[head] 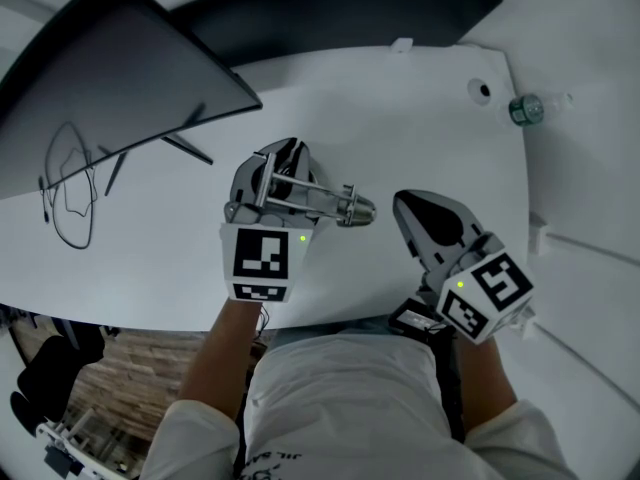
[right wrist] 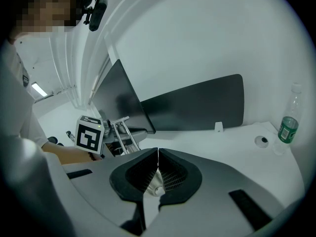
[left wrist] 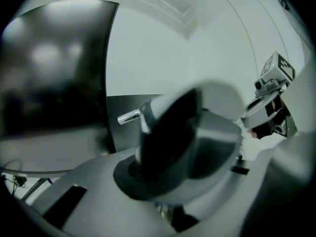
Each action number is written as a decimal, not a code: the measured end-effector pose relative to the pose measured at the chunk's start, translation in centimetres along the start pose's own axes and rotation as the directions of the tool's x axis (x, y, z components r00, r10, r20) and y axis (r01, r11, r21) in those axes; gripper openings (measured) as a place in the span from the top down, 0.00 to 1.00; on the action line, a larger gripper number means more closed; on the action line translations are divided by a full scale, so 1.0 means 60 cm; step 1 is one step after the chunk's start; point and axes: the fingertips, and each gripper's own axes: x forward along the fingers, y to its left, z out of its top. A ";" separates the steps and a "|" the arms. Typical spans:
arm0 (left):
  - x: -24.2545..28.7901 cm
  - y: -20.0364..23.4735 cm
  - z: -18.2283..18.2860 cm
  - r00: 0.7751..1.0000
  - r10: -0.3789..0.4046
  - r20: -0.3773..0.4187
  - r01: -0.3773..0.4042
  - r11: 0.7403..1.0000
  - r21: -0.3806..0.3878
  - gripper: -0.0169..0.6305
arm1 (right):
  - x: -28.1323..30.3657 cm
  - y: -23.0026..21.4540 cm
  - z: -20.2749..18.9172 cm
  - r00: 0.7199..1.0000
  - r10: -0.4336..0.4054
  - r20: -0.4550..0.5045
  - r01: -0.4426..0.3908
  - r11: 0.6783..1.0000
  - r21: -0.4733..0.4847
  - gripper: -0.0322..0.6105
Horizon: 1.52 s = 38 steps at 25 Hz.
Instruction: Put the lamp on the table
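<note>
**Inspector A:** We start nearest the wearer. What do we record?

**Inspector B:** We record a white shirt (head: 340, 398) at the bottom of the head view, at the near edge of the white table (head: 420, 118). Each gripper carries its marker cube (head: 262, 260) on the end closest to the body.

**Inspector A:** The left gripper?

**Inspector B:** We find the left gripper (head: 278, 168) clenched on the lamp (head: 325, 200). In the left gripper view, a dark, blurred part of the lamp fills the space between the jaws.

**Inspector A:** Where is the lamp?

**Inspector B:** It is over the table in front of the wearer. Its metal rods and silver head stretch toward the right gripper (right wrist: 158, 164). We cannot tell whether any part of it rests on the surface.

**Inspector A:** The right gripper?

**Inspector B:** It is clenched, its tips meeting in a thin line with nothing held between them. It sits near the lamp's head but apart from it.

**Inspector A:** Farther out?

**Inspector B:** A dark monitor (head: 110, 68) on thin legs stands beyond the left gripper. At the far right we note a round hole (head: 482, 91) in the table. Near the hole is an upright bottle (right wrist: 286, 127) with a green label. A dark panel (right wrist: 197, 105) stands behind the table's far edge.
</note>
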 end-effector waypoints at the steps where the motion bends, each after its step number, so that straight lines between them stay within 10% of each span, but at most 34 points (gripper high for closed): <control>1: -0.001 -0.001 -0.001 1.000 0.000 0.003 0.000 1.000 0.002 0.93 | -0.001 0.000 0.000 1.000 0.000 0.000 0.000 1.000 0.000 0.90; 38: -0.034 -0.013 -0.022 0.999 -0.002 0.037 0.000 0.998 0.065 0.82 | -0.018 0.045 -0.019 1.000 0.020 0.008 -0.020 1.000 -0.013 0.90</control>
